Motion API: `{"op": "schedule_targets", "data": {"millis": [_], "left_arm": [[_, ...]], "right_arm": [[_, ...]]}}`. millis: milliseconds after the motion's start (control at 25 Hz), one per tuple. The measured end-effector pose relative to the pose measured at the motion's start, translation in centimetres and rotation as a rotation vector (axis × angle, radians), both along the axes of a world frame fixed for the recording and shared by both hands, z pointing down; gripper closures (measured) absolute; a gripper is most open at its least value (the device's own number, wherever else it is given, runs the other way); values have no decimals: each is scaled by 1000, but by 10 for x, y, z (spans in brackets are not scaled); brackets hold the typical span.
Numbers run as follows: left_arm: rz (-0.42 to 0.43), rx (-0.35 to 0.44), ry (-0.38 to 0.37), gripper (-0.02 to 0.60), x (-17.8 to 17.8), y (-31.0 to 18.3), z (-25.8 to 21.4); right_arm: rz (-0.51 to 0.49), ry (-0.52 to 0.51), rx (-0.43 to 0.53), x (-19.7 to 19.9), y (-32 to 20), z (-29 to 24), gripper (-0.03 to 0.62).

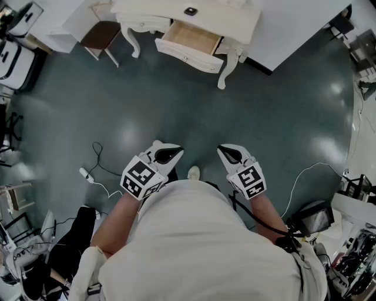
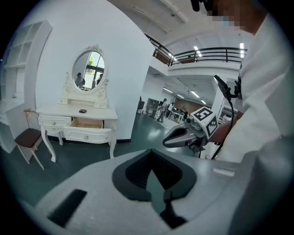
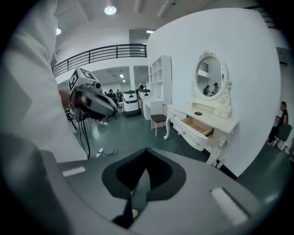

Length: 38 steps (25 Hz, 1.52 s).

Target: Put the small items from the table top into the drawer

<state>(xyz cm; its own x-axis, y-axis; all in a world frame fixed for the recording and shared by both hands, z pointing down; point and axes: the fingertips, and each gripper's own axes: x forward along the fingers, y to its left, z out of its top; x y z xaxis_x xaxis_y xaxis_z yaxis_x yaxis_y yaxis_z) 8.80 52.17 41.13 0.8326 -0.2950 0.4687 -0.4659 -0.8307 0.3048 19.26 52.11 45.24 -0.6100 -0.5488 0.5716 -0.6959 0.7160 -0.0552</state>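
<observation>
Well back from the table (image 1: 229,20), we hold both grippers low before us: the left gripper (image 1: 169,154) and right gripper (image 1: 230,154) each have jaws closed together on nothing. One small dark item (image 1: 190,11) lies on that table, behind the open drawer (image 1: 191,39), well apart from both grippers.

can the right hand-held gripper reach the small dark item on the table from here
Probably not: the right hand-held gripper is near the person's body, with open floor between it and the table bearing the small dark item. Nothing blocks the way.
</observation>
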Motion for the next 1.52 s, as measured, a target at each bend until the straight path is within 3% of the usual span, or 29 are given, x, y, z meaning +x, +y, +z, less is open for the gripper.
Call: {"op": "schedule_targets", "data": {"millis": [480, 760, 800, 880, 960, 1240, 1520], "left_arm": [[-3, 27, 47, 580, -51, -76, -9], [14, 56, 74, 580, -117, -136, -29], [15, 60, 75, 580, -128, -144, -31], [11, 64, 72, 580, -150, -160, -31], [-2, 58, 63, 580, -168, -176, -21], [-68, 22, 78, 580, -171, -236, 22], [-105, 7, 58, 580, -173, -336, 22]], "right_arm": [[3, 45, 5, -47, -68, -5, 594], [19, 43, 17, -110, -143, -28, 592], [18, 45, 18, -120, -155, -30, 586], [16, 57, 21, -137, -177, -32, 506], [21, 66, 29, -148, -198, -30, 503], [23, 89, 16, -129, -272, 9, 490], [28, 96, 35, -112, -399, 23, 483]]}}
